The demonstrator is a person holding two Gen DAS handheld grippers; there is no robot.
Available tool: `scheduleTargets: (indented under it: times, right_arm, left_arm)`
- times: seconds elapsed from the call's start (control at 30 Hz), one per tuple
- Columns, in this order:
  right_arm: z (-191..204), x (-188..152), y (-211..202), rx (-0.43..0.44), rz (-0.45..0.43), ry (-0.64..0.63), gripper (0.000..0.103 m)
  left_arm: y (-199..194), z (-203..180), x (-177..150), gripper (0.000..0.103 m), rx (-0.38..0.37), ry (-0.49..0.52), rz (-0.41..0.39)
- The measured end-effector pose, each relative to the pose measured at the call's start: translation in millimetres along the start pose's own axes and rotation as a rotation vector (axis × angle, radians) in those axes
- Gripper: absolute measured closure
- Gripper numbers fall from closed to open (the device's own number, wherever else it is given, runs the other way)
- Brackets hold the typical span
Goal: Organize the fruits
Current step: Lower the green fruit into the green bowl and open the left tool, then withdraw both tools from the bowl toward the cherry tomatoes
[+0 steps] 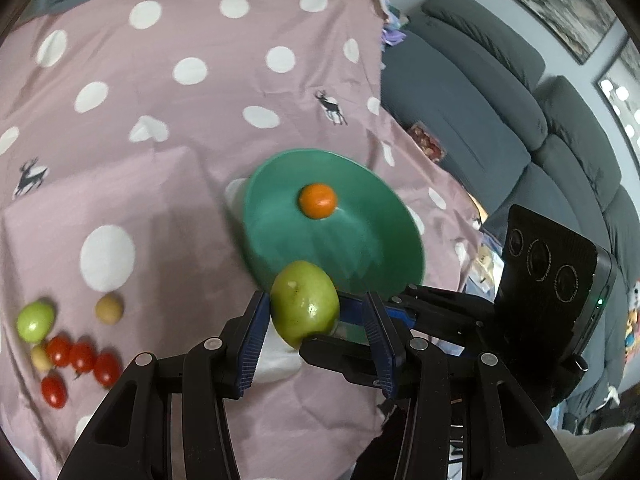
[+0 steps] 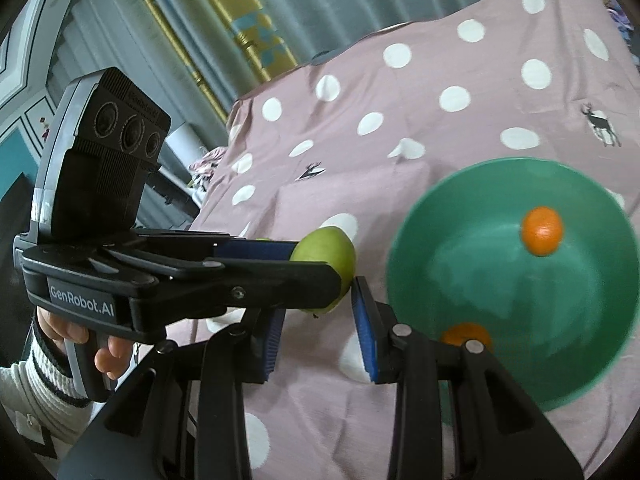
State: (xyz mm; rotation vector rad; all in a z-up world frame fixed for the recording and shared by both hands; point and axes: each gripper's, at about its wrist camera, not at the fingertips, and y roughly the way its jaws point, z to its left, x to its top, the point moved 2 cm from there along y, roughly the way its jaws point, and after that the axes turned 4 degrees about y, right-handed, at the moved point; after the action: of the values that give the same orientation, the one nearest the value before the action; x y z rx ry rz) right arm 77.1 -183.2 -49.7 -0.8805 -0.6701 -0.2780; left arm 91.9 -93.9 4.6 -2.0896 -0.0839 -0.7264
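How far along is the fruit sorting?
Done: two small oranges sit in the green bowl. In hand: a large green fruit between both left gripper and right gripper; which grips is unclear. Left: small green fruit, four red cherry tomatoes, two tan fruits on the cloth.

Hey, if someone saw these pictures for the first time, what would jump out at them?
Probably the green fruit, pinched by one gripper right beside the teal bowl. Next, the orange sitting bright inside that bowl. Then the cluster of cherry tomatoes lying on the pink polka-dot cloth, off toward the left wrist view's lower left.
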Motion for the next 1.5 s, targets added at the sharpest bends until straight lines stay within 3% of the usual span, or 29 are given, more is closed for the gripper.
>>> scheduleTargets:
  times: [0.43, 0.83, 1.33, 1.37, 1.5]
  right_arm:
    - [-35.1, -3.2, -21.8, -0.062, -0.037, 0.058, 0.069]
    - [-50.2, -2.1, -20.0, -0.092, -0.034, 0.084, 0.069]
    - [-54.7, -5.3, -13.0, -0.133, 0.005, 0.099, 0.066]
    - [-55.1, -5.6, -13.1, -0.143, 0.006, 0.1, 0.061]
    - [-54.6, -7.3, -16.7, -0.166, 0.002, 0.099, 0.048]
  left_arm:
    - [33.5, -25.5, 15.6, 0.055, -0.044, 0.047, 0.044]
    - [49.5, -26.1, 21.5, 0.055, -0.073, 0.042, 0.068]
    - [64.1, -15.6, 15.9, 0.055, -0.081, -0.041, 0.074]
    - [61.7, -14.6, 16.1, 0.053, -0.079, -0.05, 0.067]
    - [41.4, -2.8, 17.1, 0.029, -0.046, -0.1, 0.012]
